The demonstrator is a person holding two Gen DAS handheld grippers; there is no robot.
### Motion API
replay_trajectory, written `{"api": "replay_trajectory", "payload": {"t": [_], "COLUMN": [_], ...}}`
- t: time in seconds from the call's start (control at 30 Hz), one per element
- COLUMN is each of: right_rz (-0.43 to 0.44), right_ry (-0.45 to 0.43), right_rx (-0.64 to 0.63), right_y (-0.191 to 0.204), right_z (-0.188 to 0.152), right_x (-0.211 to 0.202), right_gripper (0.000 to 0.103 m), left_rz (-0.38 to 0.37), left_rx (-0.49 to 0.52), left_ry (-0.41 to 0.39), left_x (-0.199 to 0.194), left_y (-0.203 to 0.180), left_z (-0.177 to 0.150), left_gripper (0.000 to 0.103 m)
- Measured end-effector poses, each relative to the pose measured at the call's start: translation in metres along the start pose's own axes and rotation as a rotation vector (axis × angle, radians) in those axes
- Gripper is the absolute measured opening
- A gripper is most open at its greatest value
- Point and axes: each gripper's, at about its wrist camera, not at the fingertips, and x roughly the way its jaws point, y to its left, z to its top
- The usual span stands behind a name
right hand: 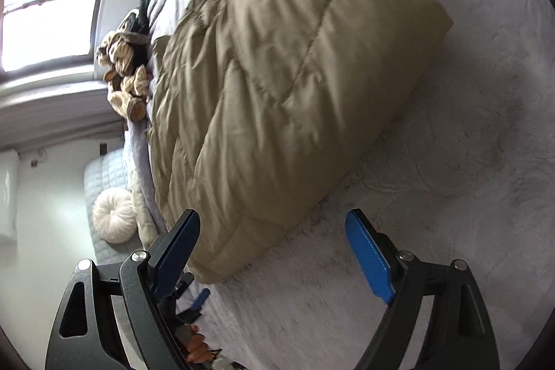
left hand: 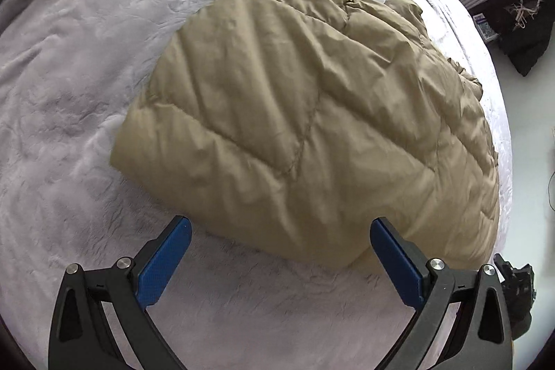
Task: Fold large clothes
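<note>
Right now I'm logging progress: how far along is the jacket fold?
Done: the khaki puffer jacket lies folded in a compact bundle on the lilac bedspread. In hand: nothing; the left hand-held gripper and right hand-held gripper are open. Left: perhaps tidying its rumpled edge.

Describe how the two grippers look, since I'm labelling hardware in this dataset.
Both match: the left gripper and right gripper each have two black, curved, arm-like frames with triangular cut-outs and round silver pivot bolts. Each finger carries a flat blue textured pad. No cables, markings or sleeves show on them.
</note>
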Motion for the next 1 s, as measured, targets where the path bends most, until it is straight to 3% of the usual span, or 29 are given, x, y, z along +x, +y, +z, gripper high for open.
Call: {"api": "replay_trajectory", "payload": {"t": [0.27, 0.4, 0.57, 0.8, 0.87, 0.9, 0.93, 1.0], "right_rz": [0.034, 0.11, 0.187, 0.187, 0.194, 0.193, 0.194, 0.198], "right_ry": [0.036, 0.023, 0.012, -0.01, -0.017, -0.019, -0.017, -0.009], "right_rx": [0.015, 0.083, 0.103, 0.064, 0.072, 0.079, 0.088, 0.107], "right_y": [-0.005, -0.015, -0.014, -0.008, -0.009, -0.01, -0.011, -0.013], "right_z": [0.014, 0.018, 0.022, 0.033, 0.034, 0.033, 0.033, 0.031], "right_x": [0.031, 0.044, 0.059, 0.075, 0.079, 0.079, 0.078, 0.076], "right_gripper": [0.088, 0.088, 0.089, 0.089, 0.089, 0.087, 0.084, 0.046], "left_rz": [-0.113, -0.176, -0.204, -0.19, -0.187, -0.203, -0.217, -0.216], "left_rx": [-0.063, -0.137, -0.164, -0.222, -0.23, -0.211, -0.197, -0.146], "left_ry": [0.031, 0.034, 0.009, -0.056, -0.088, -0.096, -0.1, -0.12], "left_x": [0.023, 0.034, 0.047, 0.067, 0.064, 0.06, 0.057, 0.045], "left_y": [0.017, 0.031, 0.026, 0.013, 0.01, 0.007, 0.005, -0.004], "left_z": [0.01, 0.014, 0.025, 0.044, 0.046, 0.048, 0.048, 0.05], "left_gripper": [0.103, 0.103, 0.103, 0.102, 0.078, 0.054, 0.036, 0.024]}}
